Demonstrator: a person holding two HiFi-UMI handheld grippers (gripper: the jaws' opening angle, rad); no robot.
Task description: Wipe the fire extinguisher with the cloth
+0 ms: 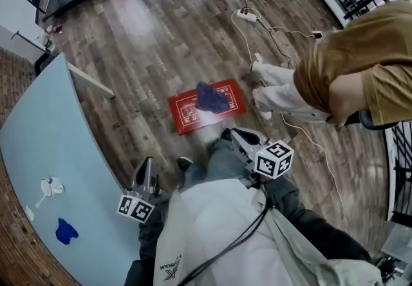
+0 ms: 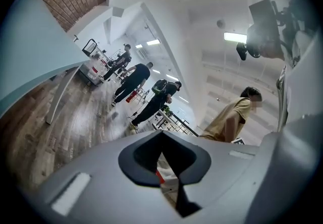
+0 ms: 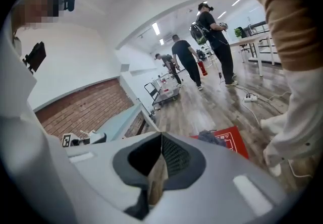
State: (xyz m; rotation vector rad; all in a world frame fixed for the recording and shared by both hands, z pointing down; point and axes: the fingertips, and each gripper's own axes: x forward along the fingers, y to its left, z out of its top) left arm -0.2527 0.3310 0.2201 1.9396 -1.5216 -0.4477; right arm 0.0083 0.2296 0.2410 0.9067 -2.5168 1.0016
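Dark-blue cloth [image 1: 211, 98] lies bunched on a red mat [image 1: 187, 117] on the wooden floor, a little ahead of the person's feet. Neither tool touches it. No fire extinguisher can be picked out for sure. A small red upright object [image 3: 202, 68] far down the room, beside standing people, may be one, but it is too small to tell.

Left tool [image 1: 147, 163]: jaws together, nothing between them. Right tool [image 1: 228, 134]: jaws together too, empty.

Step in hand, as judged: fetching the cloth, so wiping has not begun. To do it well:
- open the right tool before going down, since it is nearer the cloth
- pinch a raised fold at the top of the heap, so the tips do not scrape the mat
- take a deep bite, so that enough cloth hangs free to wipe with
- mind the second person in the mustard shirt [image 1: 360, 53], bent over just right of the mat, and the white cable [image 1: 257, 33] on the floor

Pose: both tools are held low and close to the body. The right one tips down and forward towards the mat. The left one sits near level, looking out across the room, just beside the pale blue table [image 1: 38, 149].
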